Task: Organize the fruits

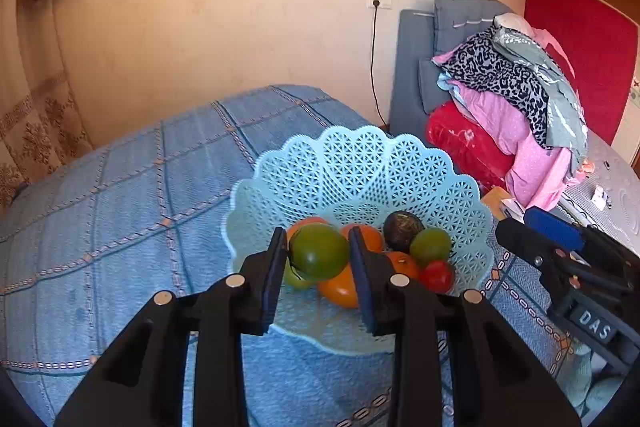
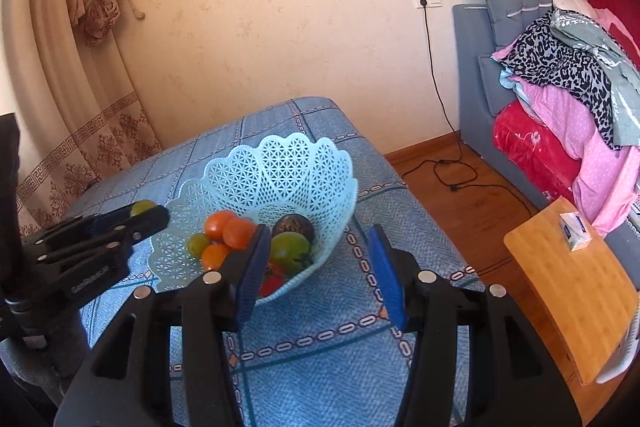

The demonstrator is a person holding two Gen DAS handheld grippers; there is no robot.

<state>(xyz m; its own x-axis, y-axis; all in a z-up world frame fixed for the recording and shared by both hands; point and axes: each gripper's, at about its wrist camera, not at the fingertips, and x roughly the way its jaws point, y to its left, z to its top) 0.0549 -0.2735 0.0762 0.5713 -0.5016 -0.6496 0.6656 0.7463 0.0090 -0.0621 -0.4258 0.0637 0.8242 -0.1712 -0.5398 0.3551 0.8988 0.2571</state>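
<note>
A light blue lattice basket (image 1: 360, 163) stands on a blue checked tablecloth (image 1: 120, 227). It holds orange, green and red fruits and one dark fruit (image 1: 402, 229). My left gripper (image 1: 318, 251) is shut on a green fruit (image 1: 318, 250) and holds it over the basket's near side. In the right wrist view the basket (image 2: 280, 167) lies ahead left with the fruits inside. My right gripper (image 2: 316, 259) is open and empty, just right of the basket's near rim. The left gripper (image 2: 132, 217) shows there at the basket's left rim with the green fruit (image 2: 142, 206) between its fingers.
A wooden chair back (image 2: 568, 287) with a small box on it stands at the right. A grey sofa (image 2: 476, 67) with piled clothes (image 2: 560, 75) is behind. A power cord (image 2: 460, 167) lies on the wooden floor. A curtain (image 2: 80, 67) hangs at left.
</note>
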